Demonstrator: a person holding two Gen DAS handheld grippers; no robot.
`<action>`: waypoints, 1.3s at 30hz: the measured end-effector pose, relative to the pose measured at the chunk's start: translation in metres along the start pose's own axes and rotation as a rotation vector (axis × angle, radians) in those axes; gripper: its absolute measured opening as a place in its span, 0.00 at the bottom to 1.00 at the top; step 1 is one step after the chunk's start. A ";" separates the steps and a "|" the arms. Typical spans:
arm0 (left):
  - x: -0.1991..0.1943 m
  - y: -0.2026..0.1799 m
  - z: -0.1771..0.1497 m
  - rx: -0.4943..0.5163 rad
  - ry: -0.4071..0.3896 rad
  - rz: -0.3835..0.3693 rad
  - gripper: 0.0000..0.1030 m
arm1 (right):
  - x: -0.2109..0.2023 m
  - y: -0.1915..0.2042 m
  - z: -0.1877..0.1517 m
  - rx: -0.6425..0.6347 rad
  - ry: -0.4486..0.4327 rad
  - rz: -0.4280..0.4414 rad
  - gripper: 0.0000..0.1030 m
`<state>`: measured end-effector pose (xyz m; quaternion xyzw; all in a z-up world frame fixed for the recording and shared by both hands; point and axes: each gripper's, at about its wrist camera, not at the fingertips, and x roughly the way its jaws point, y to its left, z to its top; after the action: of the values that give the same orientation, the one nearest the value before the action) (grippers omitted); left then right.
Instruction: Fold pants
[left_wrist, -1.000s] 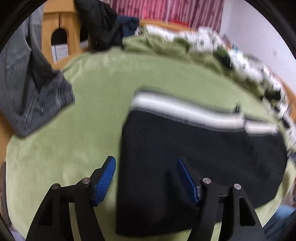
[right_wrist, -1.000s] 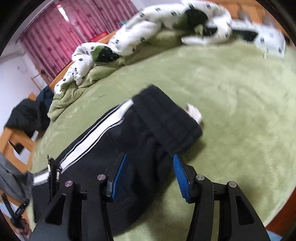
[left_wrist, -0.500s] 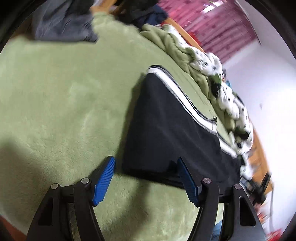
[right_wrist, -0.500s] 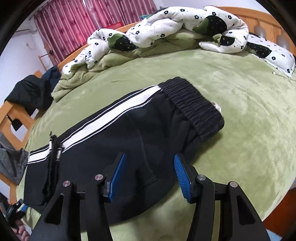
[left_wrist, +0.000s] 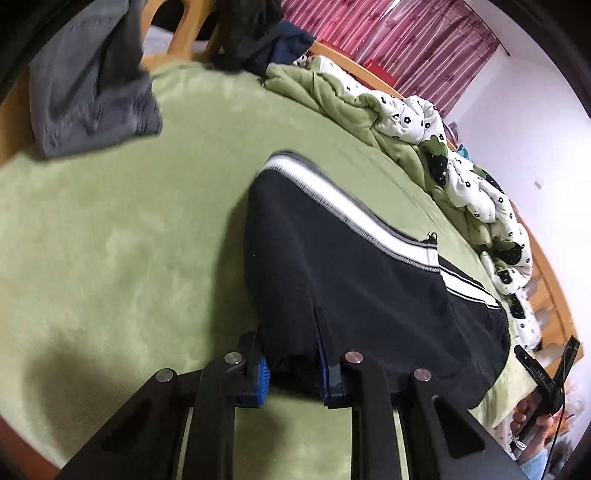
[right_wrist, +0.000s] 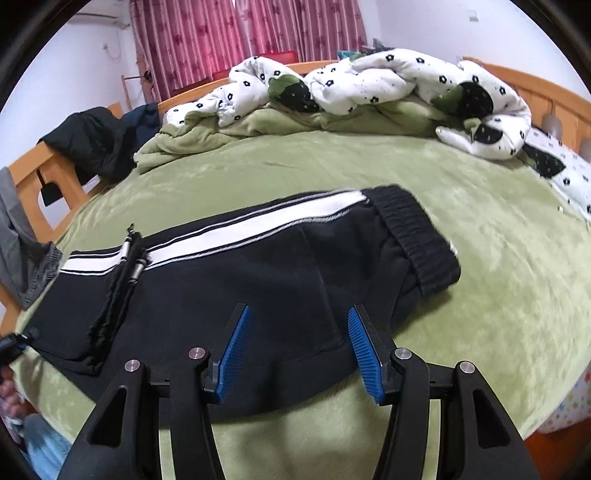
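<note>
The left gripper (left_wrist: 293, 365) is closing its jaws on the near edge of the black, white-striped pants (left_wrist: 351, 280). The right gripper (right_wrist: 299, 350) hovers with jaws apart, the pants' hem lying between them on the green fleece bed (right_wrist: 498, 295).

Soft, matt black knit on the pants (right_wrist: 258, 280), with a ribbed waistband (right_wrist: 417, 240) and a smooth white stripe. Beneath them a fuzzy, plush green blanket (right_wrist: 498, 295). The grippers show matt black plastic arms, ridged blue rubbery pads (right_wrist: 364, 349) and shiny metal pins. Behind, a puffy cotton quilt (right_wrist: 369, 81), a lightly glossy, smooth wooden bedframe (right_wrist: 561, 96) and sheeny curtains (right_wrist: 240, 33).
</note>
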<state>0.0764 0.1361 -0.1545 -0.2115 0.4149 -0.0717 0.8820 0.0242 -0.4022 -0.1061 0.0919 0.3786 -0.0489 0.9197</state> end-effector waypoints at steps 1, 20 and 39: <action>-0.003 -0.009 0.004 0.016 -0.007 0.013 0.18 | 0.002 -0.002 0.003 -0.010 -0.013 -0.017 0.52; 0.061 -0.318 -0.044 0.403 0.030 -0.274 0.14 | -0.004 -0.122 -0.008 0.182 -0.071 -0.057 0.53; 0.009 -0.235 -0.080 0.450 0.041 -0.212 0.68 | 0.034 -0.050 -0.004 0.282 0.088 0.408 0.60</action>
<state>0.0325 -0.1031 -0.1045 -0.0506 0.3817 -0.2585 0.8860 0.0371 -0.4508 -0.1392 0.2957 0.3815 0.0894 0.8712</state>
